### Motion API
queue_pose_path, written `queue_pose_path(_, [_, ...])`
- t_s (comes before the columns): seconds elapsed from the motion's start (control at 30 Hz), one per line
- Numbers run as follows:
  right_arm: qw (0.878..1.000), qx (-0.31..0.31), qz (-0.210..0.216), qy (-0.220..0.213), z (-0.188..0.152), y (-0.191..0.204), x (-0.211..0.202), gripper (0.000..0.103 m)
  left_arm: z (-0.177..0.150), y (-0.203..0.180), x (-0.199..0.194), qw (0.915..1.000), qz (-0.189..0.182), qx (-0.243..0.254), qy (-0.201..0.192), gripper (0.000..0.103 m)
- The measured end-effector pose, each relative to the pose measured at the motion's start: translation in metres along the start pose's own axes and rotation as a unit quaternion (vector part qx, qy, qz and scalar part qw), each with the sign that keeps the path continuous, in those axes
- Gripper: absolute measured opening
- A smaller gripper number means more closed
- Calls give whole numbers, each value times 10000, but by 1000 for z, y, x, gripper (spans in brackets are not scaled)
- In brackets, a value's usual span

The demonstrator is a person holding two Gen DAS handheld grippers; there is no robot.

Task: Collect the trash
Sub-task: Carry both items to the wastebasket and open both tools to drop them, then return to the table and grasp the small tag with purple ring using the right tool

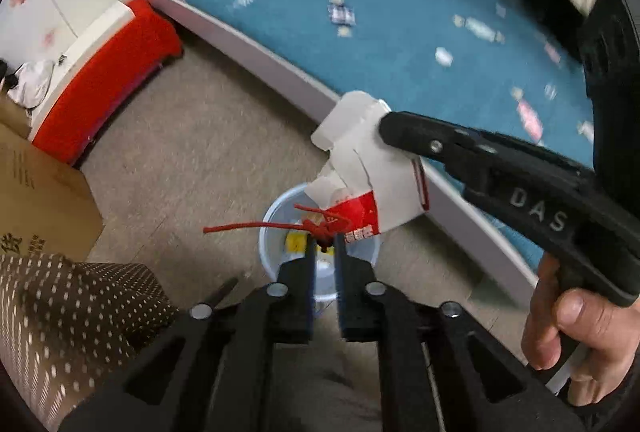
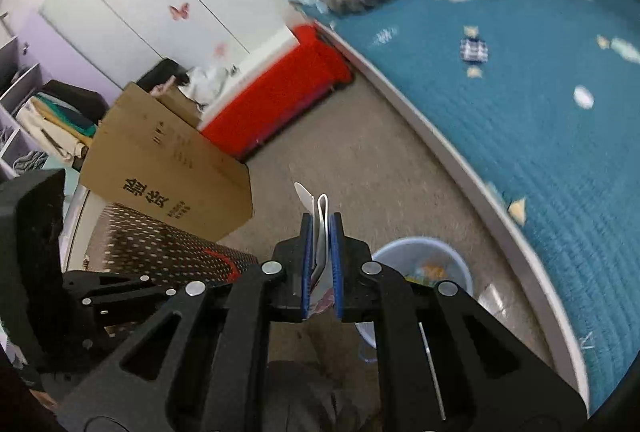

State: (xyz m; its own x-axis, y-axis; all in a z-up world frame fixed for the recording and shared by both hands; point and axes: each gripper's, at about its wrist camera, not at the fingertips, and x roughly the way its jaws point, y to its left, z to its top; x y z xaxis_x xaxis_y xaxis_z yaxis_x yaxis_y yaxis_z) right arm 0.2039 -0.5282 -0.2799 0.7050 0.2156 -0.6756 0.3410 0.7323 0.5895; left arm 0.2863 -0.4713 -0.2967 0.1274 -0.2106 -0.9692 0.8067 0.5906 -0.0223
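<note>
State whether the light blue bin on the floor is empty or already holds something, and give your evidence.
Not empty. Inside the light blue bin, yellow scraps lie on its bottom; the right wrist view also shows colourful bits inside it. How full it is cannot be told.

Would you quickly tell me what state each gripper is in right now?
Left gripper: closed on a red string.
Right gripper: closed on a flattened carton, over the bin.
</note>
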Motion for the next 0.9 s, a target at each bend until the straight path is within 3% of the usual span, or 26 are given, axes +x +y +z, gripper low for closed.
queue_pose_path(0.07, [9993, 329, 22, 165, -1, -17, 15, 18, 8, 3, 16, 9995, 177, -39, 258, 92])
queue_pose_path(0.1, [9984, 481, 44, 289, -2, -26, 22, 57, 9, 3, 19, 9993, 280, -38, 248, 94])
queue_pose_path(0.13, [9963, 716, 75, 463, -4, -35, 31, 84, 8, 3, 21, 9990, 376, 2, 232, 94])
queue_pose_path(0.27, [9918, 1112, 203, 602, -17, -59, 42, 84, 3, 6, 27, 9983, 455, 36, 349, 94])
queue_pose_path(0.4, [9917, 1141, 160, 567, -23, -63, 30, 87, -2, 5, 21, 9985, 495, 22, 225, 94])
queue_pose_path(0.5, [9930, 1090, 47, 447, -23, -58, 15, 96, -8, 8, 5, 9988, 465, -125, -28, 94])
queue_pose_path(0.9, [9977, 650, -89, -186, -27, -1, -52, 97, -52, 3, -99, 9897, 364, -404, -1325, 94])
